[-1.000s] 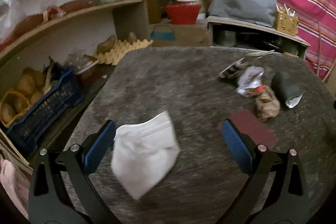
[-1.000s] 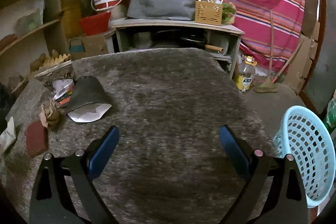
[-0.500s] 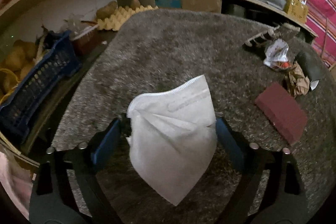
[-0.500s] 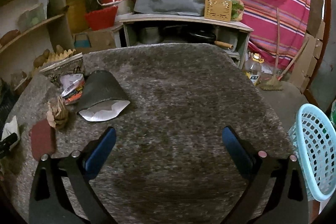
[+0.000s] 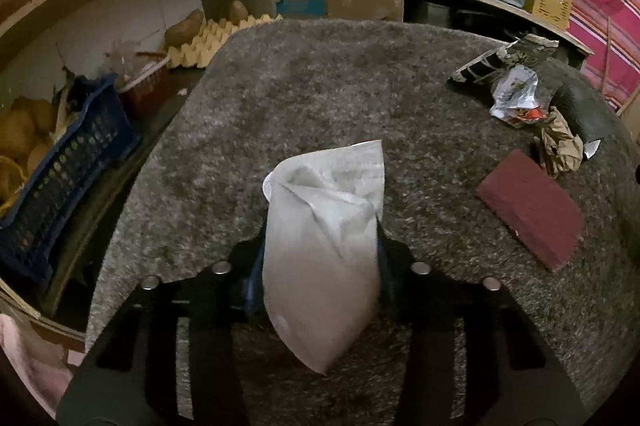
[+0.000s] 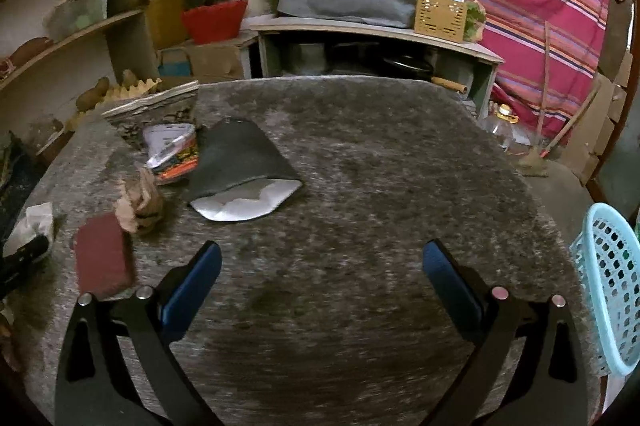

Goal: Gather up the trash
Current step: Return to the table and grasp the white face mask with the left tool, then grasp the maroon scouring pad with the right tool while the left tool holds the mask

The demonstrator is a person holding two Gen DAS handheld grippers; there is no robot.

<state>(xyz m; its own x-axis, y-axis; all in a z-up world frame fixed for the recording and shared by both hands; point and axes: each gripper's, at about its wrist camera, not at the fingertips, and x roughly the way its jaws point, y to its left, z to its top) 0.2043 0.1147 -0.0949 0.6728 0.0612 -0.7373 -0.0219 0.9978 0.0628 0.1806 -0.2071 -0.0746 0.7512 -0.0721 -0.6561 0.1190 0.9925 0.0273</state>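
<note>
A white face mask (image 5: 328,186) stands bunched between the jaws of my left gripper (image 5: 320,250). The jaws are closing and their blue pads press its sides, just above the grey carpeted table (image 5: 320,86). The mask (image 6: 30,230) also shows at the left edge of the right wrist view. My right gripper (image 6: 322,250) hangs open over bare carpet with nothing between its fingers. Ahead and left of it lie a dark pouch with a silver lining (image 6: 240,170), a foil wrapper (image 6: 172,150), crumpled brown paper (image 6: 140,202) and a maroon pad (image 6: 102,254).
A light blue basket (image 6: 608,286) stands off the table's right edge. A folded newspaper (image 6: 156,106) lies at the far left corner. A dark blue crate of potatoes (image 5: 60,178) and an egg tray (image 5: 200,46) sit on shelves to the left.
The left jaws came in from wide apart and squeezed the mask into a narrow fold. The right gripper moved across the table, bringing the pile of trash closer in its view.
</note>
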